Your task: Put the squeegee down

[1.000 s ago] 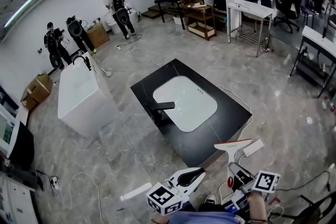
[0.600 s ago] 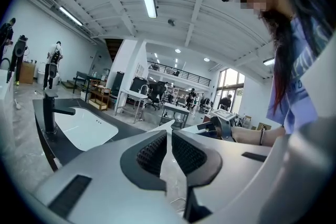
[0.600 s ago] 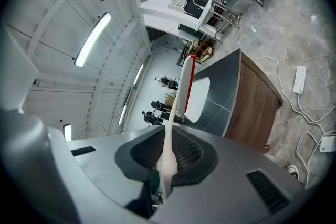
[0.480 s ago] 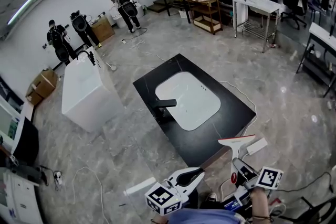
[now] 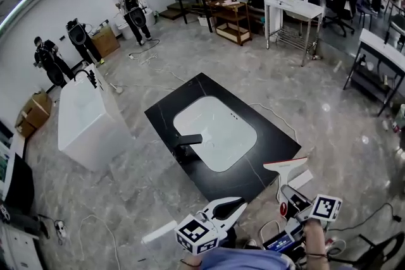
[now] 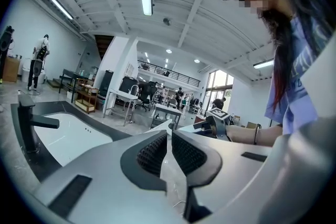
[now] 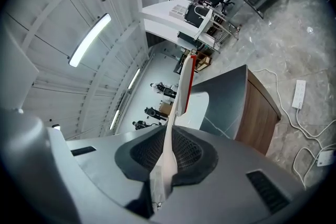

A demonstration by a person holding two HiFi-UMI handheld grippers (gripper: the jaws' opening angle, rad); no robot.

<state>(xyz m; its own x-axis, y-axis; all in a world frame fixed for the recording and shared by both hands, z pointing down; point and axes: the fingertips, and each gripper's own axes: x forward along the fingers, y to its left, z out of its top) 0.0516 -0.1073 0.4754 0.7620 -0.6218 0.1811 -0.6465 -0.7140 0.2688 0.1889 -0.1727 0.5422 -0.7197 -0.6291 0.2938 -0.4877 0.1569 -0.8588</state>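
Squeegee (image 5: 283, 175) is in the air, not yet set down. Its white handle is clamped in the right hand-held gripper (image 5: 290, 198), and its red-edged blade stands out ahead at the near right corner of the black desk (image 5: 269, 135).

- Right hand-held gripper (image 7: 170, 148), seen in its own view: the jaws are nearly closed, with the pads pressing the flat faces of the thin handle. The squeegee (image 7: 179, 93) runs straight out along the jaw line, edge-on to the camera. We judge the low grip on the handle is deliberate, since it keeps the wide blade clear of the jaws and lets it reach the surface first.
- Left hand-held gripper (image 5: 235, 205): it is held low and to the left of the squeegee, apart from it. In its own view (image 6: 169, 132) the pads are drawn together with only a sliver between them and nothing in it. It looks parked so that it stays out of the way.
- Desk layout: a white basin (image 5: 215, 129) fills the middle, and a dark faucet (image 5: 187, 143) stands on its left side. The bare black margin at the near right corner is the closest flat spot, and we take it as the likely landing place.
- Caution: that margin is narrow, so a blade laid across it could overhang the basin rim or the desk edge.
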